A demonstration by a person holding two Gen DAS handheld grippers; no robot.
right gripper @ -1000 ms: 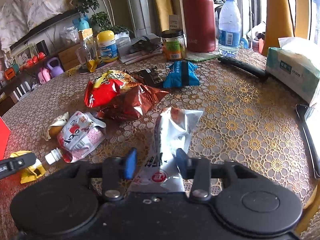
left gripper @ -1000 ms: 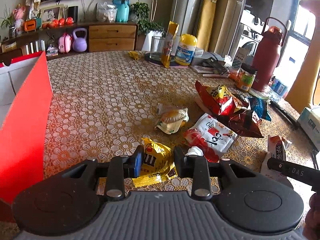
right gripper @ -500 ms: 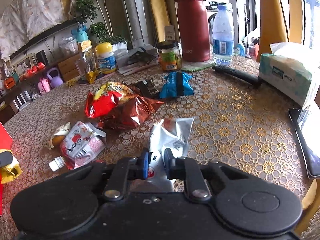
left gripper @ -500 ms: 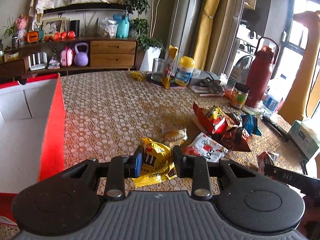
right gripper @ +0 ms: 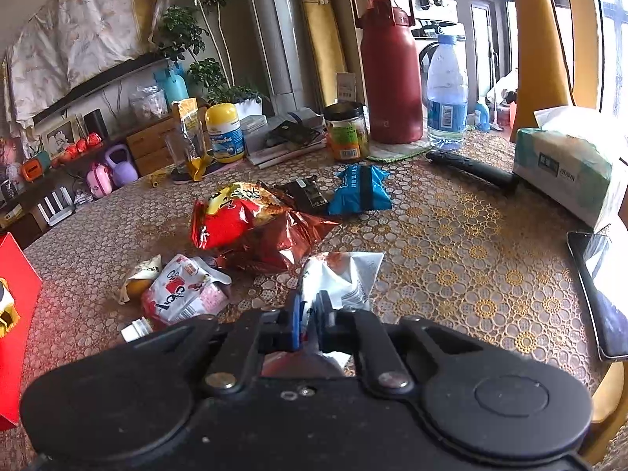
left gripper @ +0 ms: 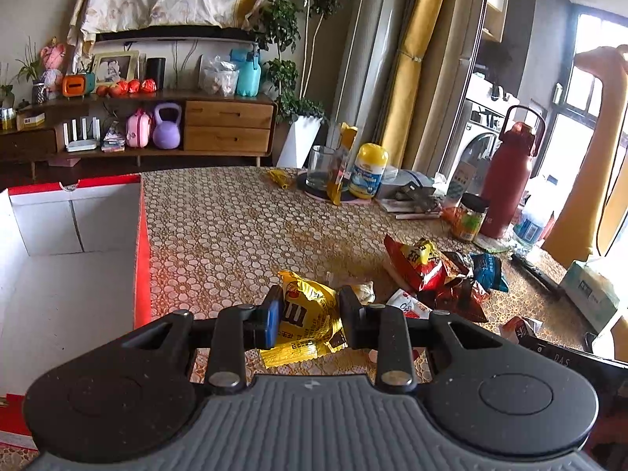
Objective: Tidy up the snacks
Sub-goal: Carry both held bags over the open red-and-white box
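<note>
My left gripper [left gripper: 310, 316] is shut on a yellow candy packet [left gripper: 308, 310] and holds it above the table, just right of the red box [left gripper: 142, 259] with its white inside. My right gripper [right gripper: 308, 320] is shut on the near end of a silver-white snack pouch [right gripper: 345, 274] that lies on the lace tablecloth. Left of it lie a pink-white pouch [right gripper: 184, 292], a small wrapped cake [right gripper: 139, 276], a red chip bag [right gripper: 235, 216] on a brown foil bag [right gripper: 274, 243], and a blue packet [right gripper: 359, 190].
At the table's back stand a red flask [right gripper: 390, 78], a water bottle [right gripper: 446, 94], a jar [right gripper: 347, 131], a yellow-capped tub [right gripper: 224, 133] and a glass [left gripper: 320, 167]. A tissue pack [right gripper: 565, 165], a phone [right gripper: 600, 290] and a black handle [right gripper: 471, 167] lie at the right.
The left gripper rose with the yellow packet and swung toward the red box, whose inside now shows. The right gripper's jaws closed onto the silver-white pouch.
</note>
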